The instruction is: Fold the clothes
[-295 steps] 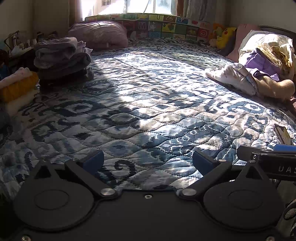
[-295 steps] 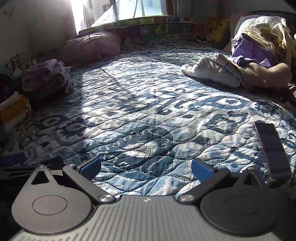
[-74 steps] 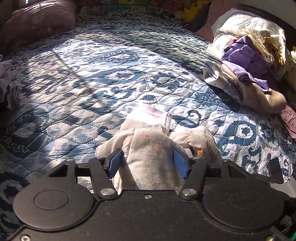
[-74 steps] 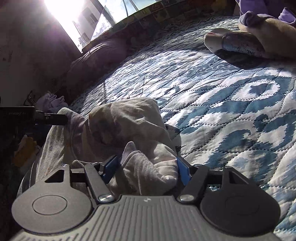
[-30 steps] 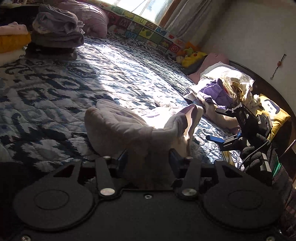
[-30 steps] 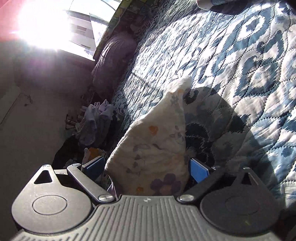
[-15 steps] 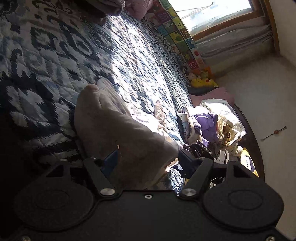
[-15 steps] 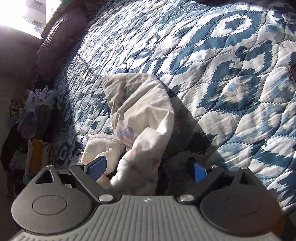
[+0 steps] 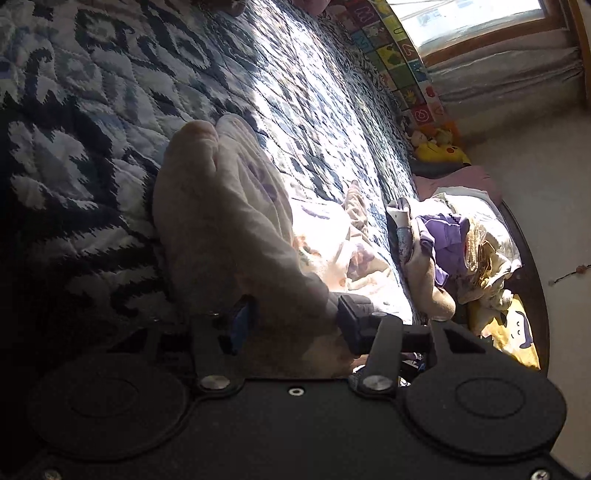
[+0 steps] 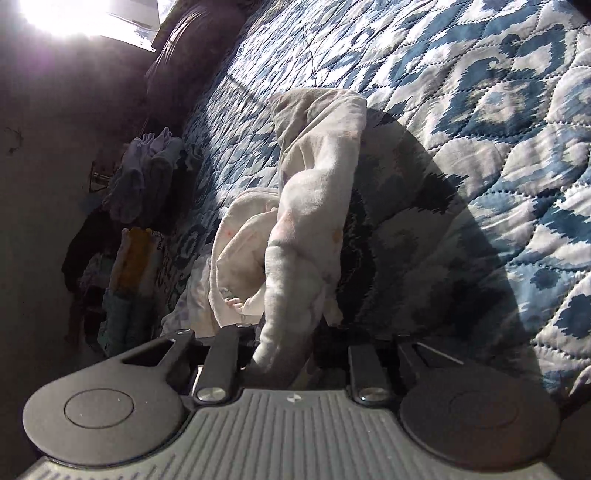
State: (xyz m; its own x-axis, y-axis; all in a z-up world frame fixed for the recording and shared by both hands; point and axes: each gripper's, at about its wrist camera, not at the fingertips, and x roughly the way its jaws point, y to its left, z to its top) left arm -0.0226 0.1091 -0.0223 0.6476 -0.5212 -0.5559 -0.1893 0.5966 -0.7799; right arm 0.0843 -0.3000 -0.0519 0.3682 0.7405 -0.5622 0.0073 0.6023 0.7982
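My left gripper [image 9: 291, 325] and right gripper [image 10: 291, 354] each clench one end of the floral garment [image 9: 221, 221], which sags lengthwise between them onto the quilt [image 10: 480, 110].

A bed fills most of both views, covered by a quilted blue-and-white patterned bedspread [image 10: 480, 110]. Strong sunlight from a window [image 9: 476, 18] falls across it in bright bands, with deep shadow nearer the cameras. Under the window hangs a pale gathered curtain [image 9: 509, 77], and a strip of colourful letter tiles [image 9: 399, 55] runs along the far edge of the bed. A yellow plush toy [image 9: 439, 147] sits in the corner beside a pink pillow [image 9: 461, 181]. The wall [image 9: 554, 184] is plain and pale. A dark purple cushion [image 10: 184, 48] lies by the glare.
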